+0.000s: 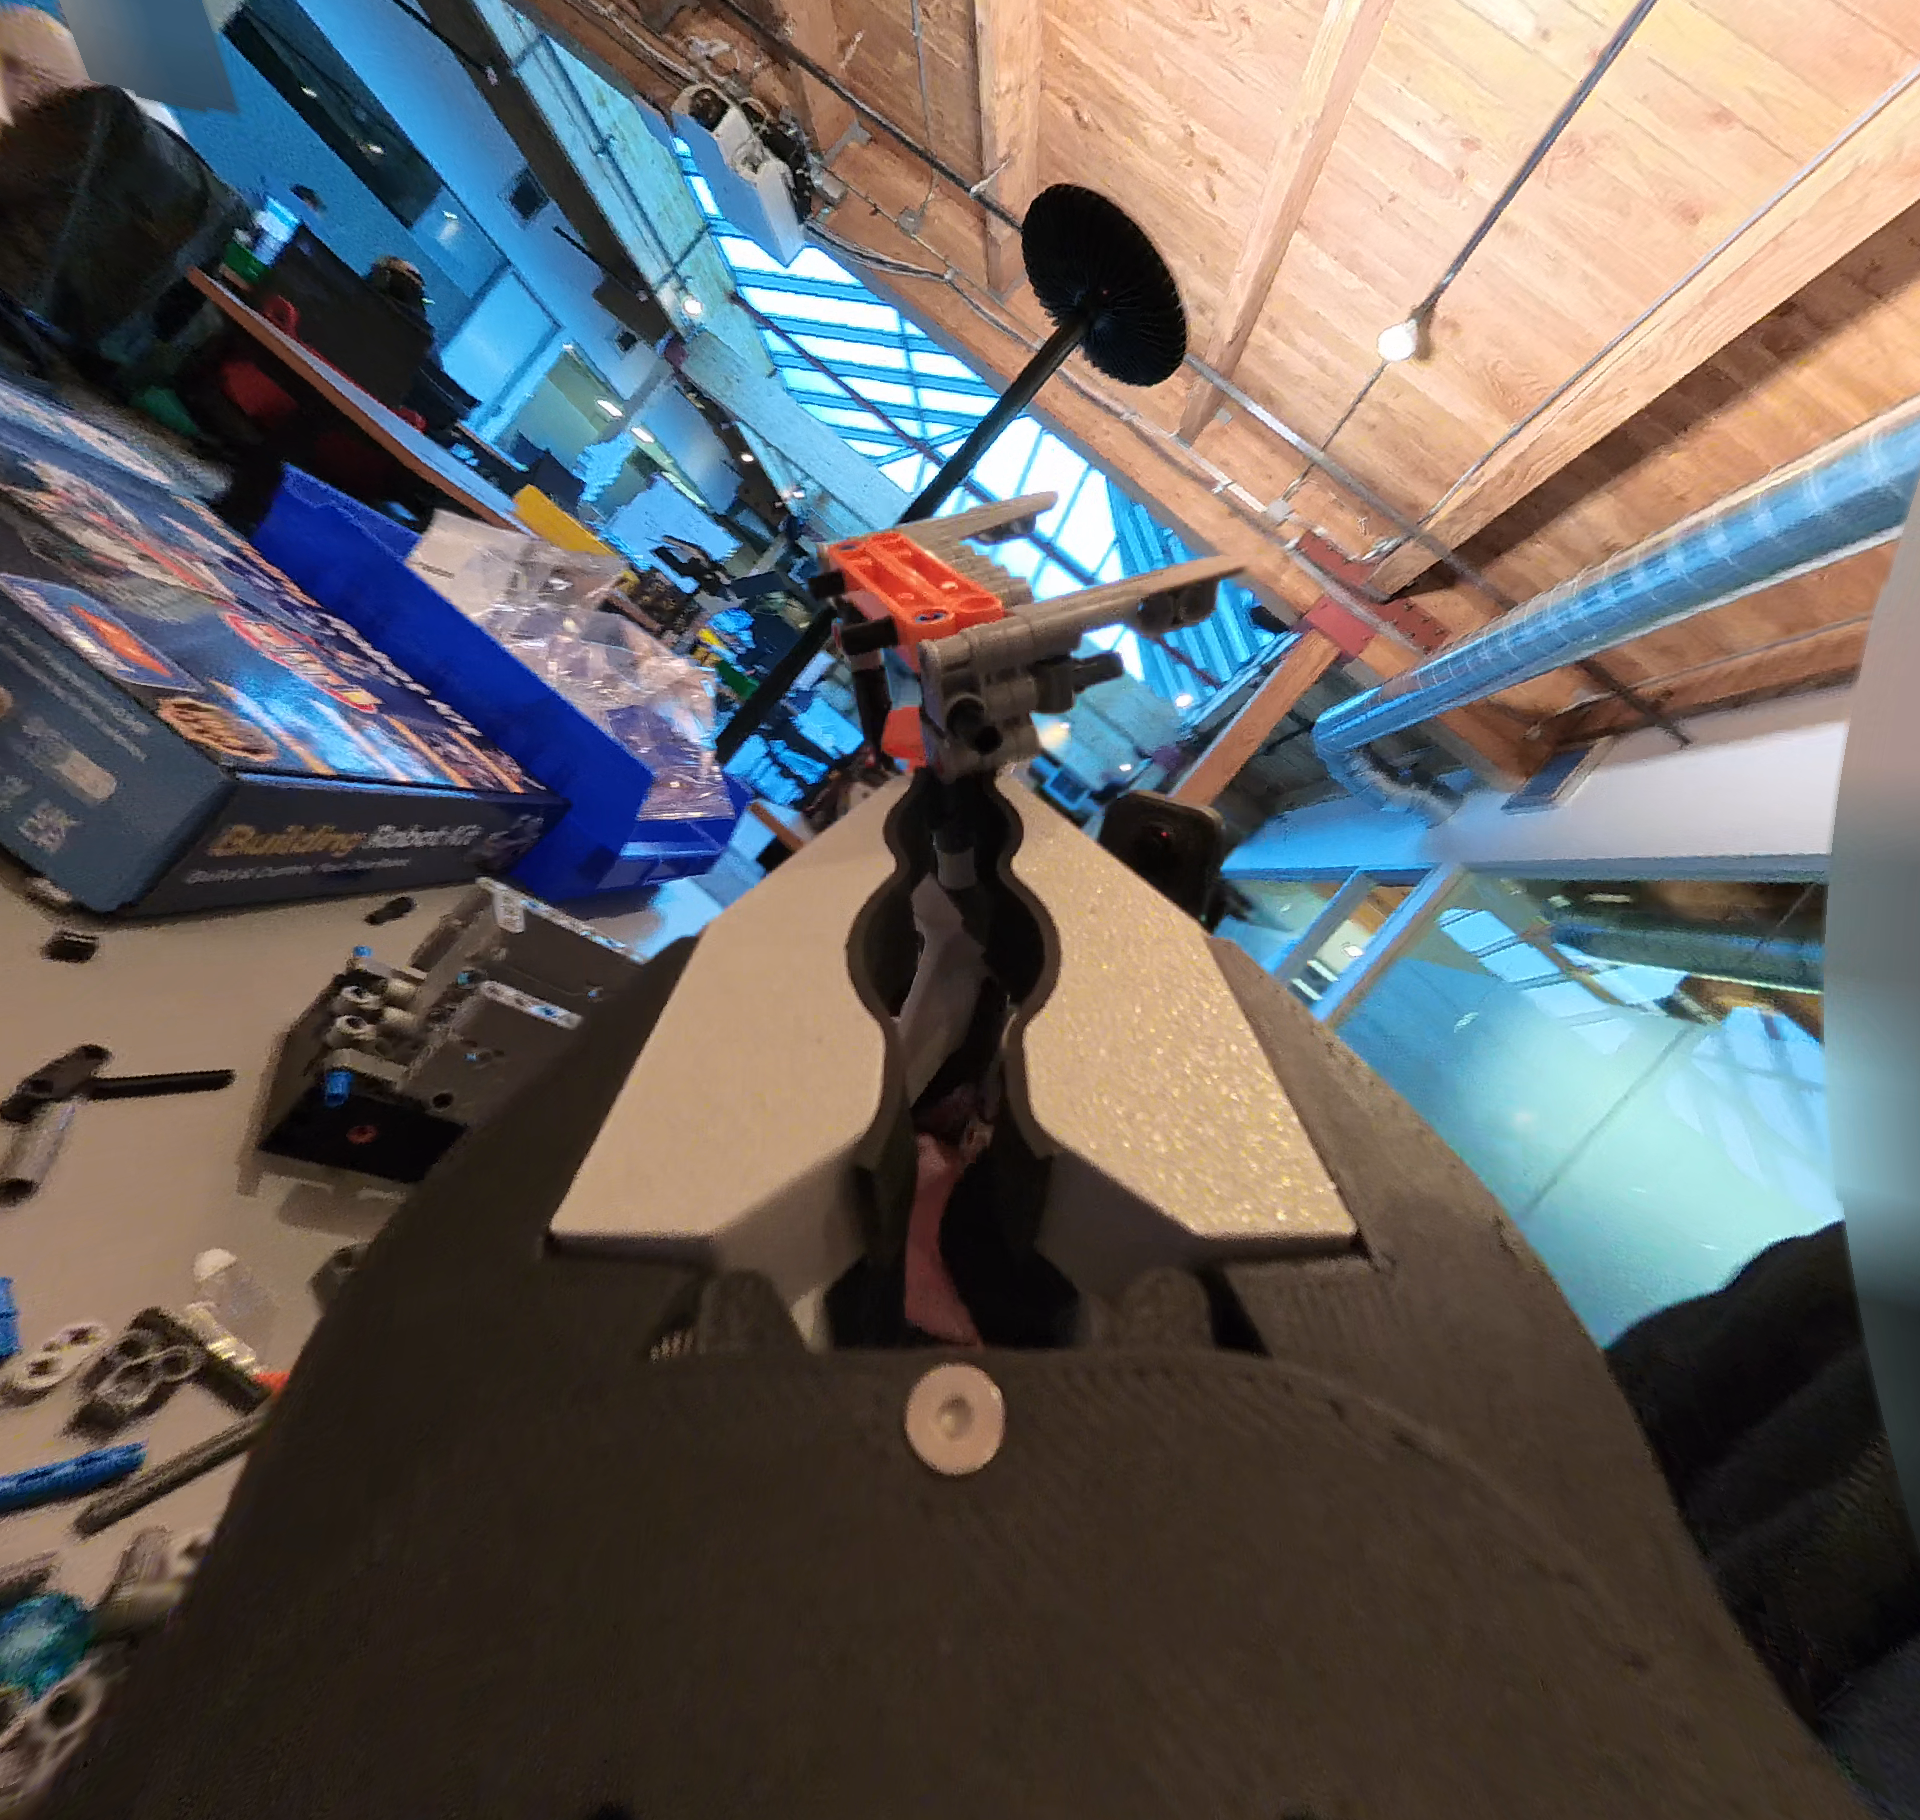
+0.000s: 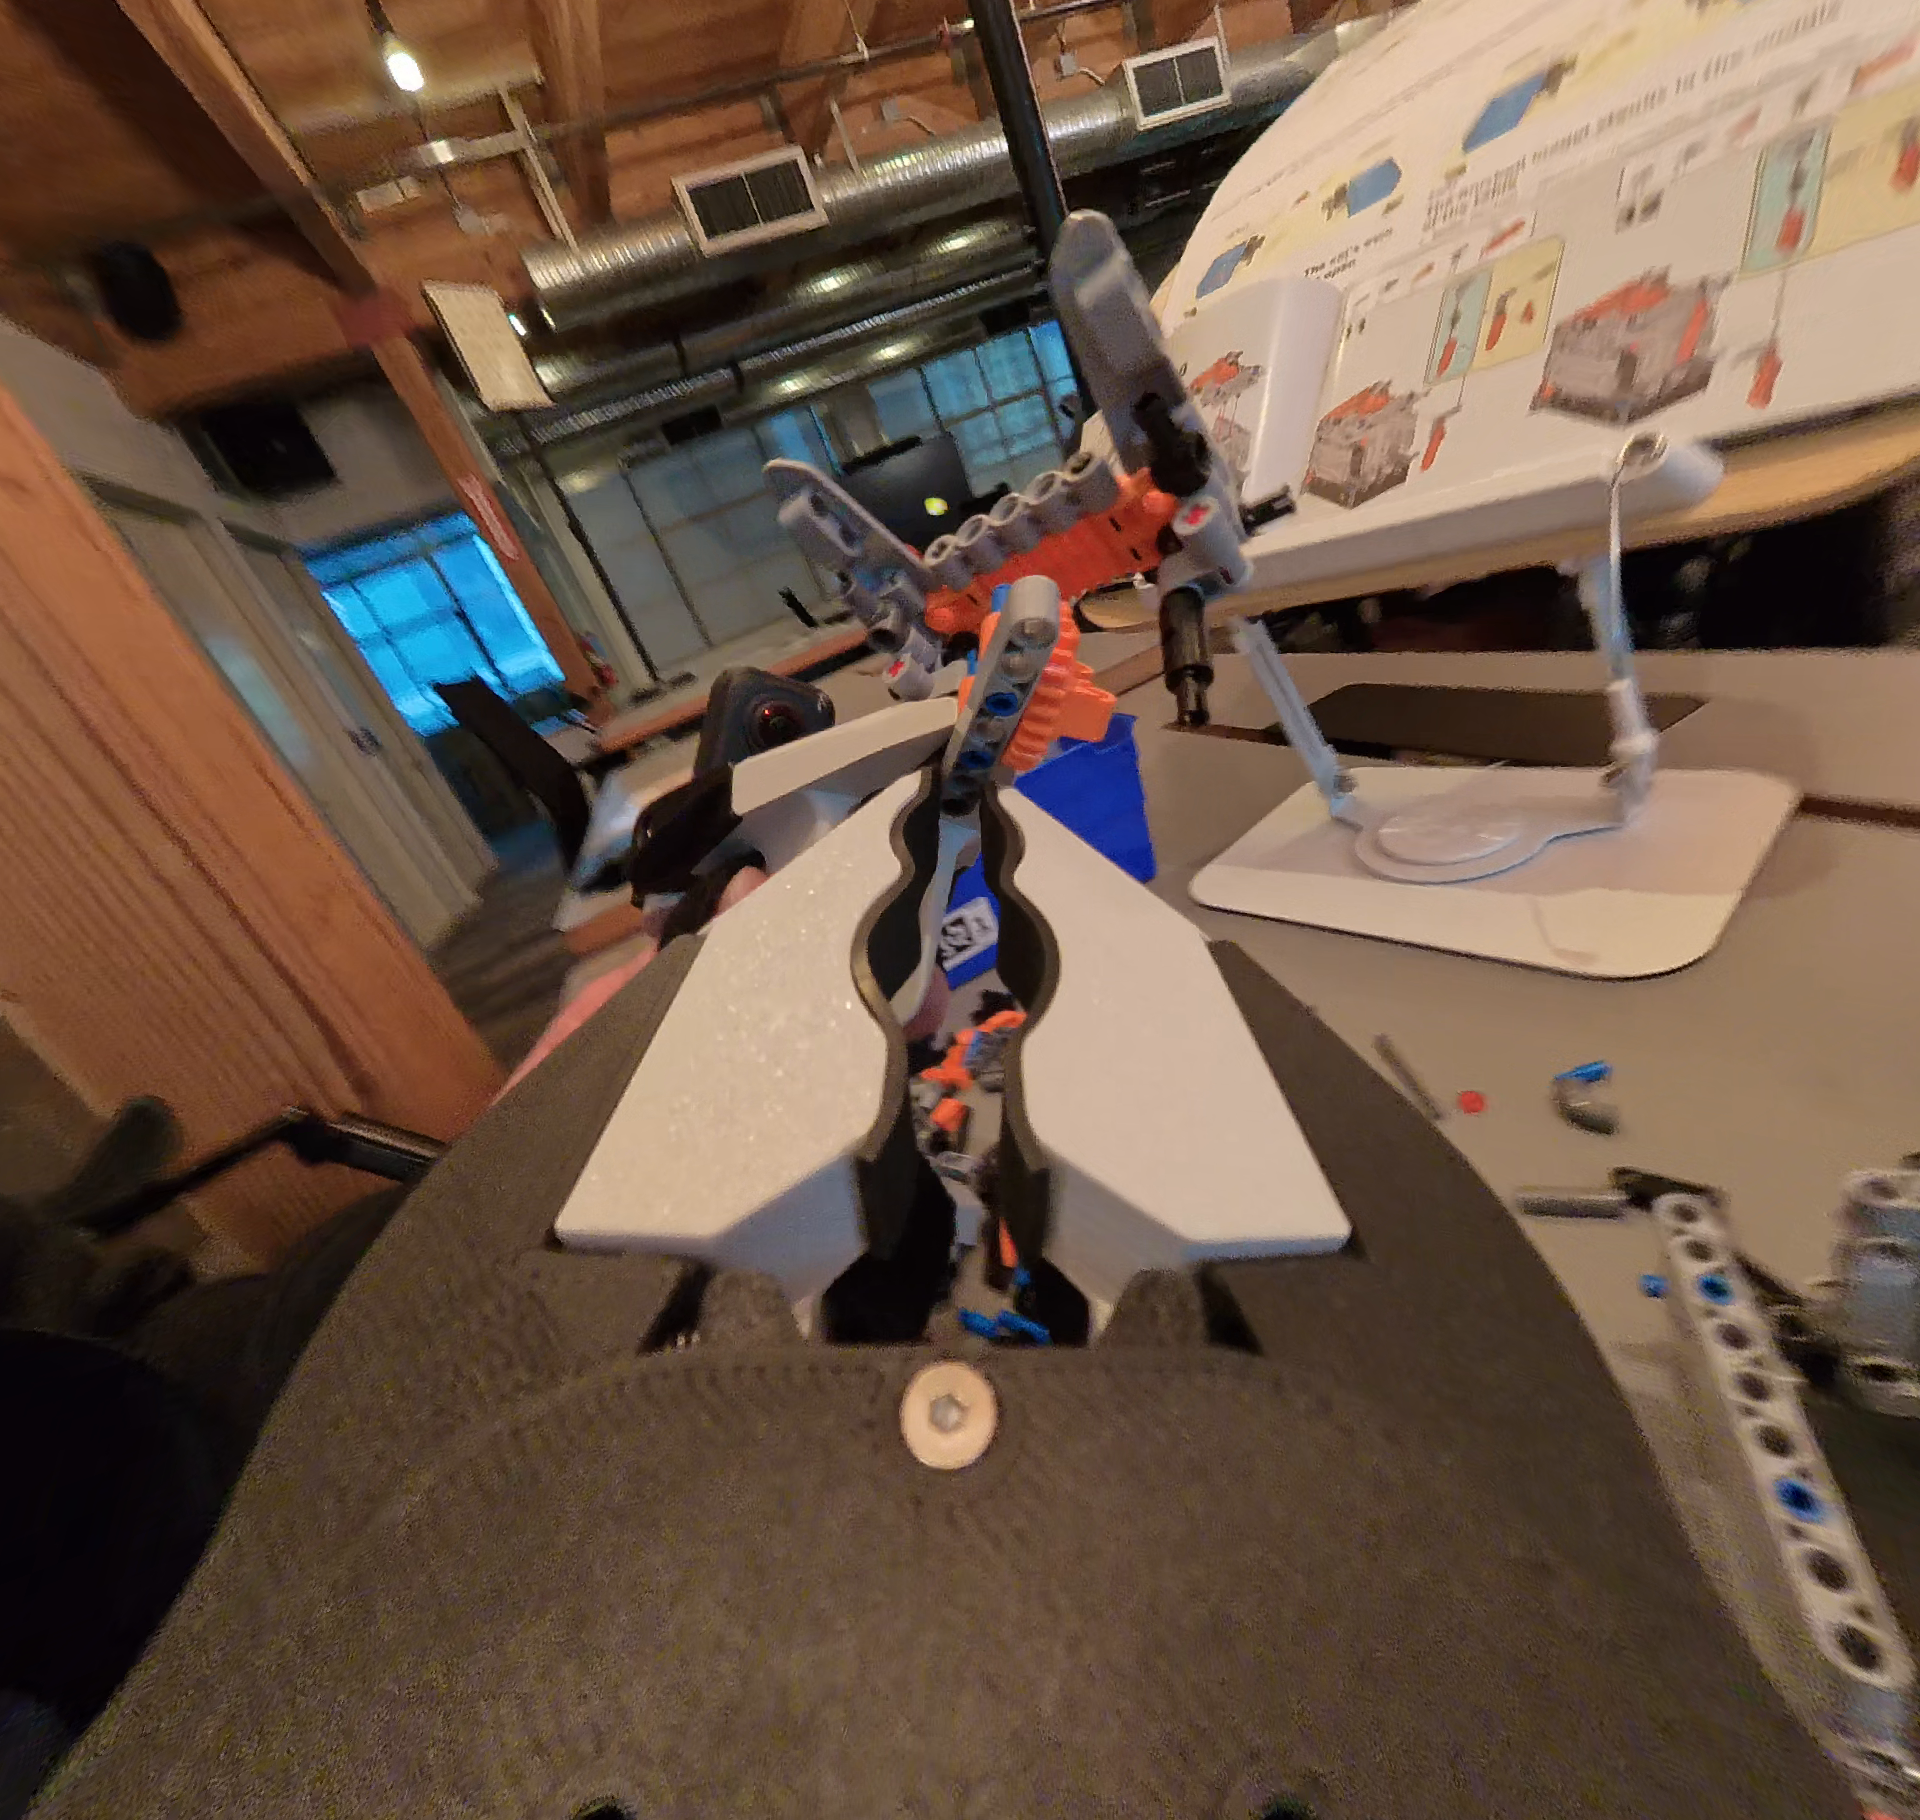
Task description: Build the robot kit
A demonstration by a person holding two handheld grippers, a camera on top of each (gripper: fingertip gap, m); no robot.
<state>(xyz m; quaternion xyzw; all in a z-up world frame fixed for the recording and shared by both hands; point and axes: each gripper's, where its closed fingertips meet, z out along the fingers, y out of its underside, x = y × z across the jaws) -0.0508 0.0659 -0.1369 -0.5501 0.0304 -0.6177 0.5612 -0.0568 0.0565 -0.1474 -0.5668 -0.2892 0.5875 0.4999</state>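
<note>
An orange-and-grey brick assembly [image 1: 940, 617] is held aloft above the surface, its two grey beams angled outward from an orange centre block, black pins projecting from its sides. The left gripper [image 1: 951, 794] has its jaws pinched on the lower stem of this assembly. In the right wrist view the same assembly [image 2: 1049, 523] appears just beyond a smaller sub-piece [image 2: 1013, 690], a grey perforated beam with blue pins and an orange gear, which the right gripper [image 2: 961, 799] holds with its jaws pressed against it. The sub-piece sits close to the underside of the assembly; contact between them cannot be determined.

A black pole topped by a ribbed black disc [image 1: 1103, 287] rises behind the assembly.

On the grey surface [image 1: 156, 1001], left view: a grey motor-like block [image 1: 416, 1043], scattered black and blue pins and beams, a blue printed box [image 1: 208, 721], and a blue bin [image 1: 499, 648] holding clear plastic bags.

Right view: a white stand [image 2: 1496, 866] carrying an open instruction booklet [image 2: 1558, 170], a long grey perforated beam [image 2: 1777, 1458] at the near right, and small loose parts.
</note>
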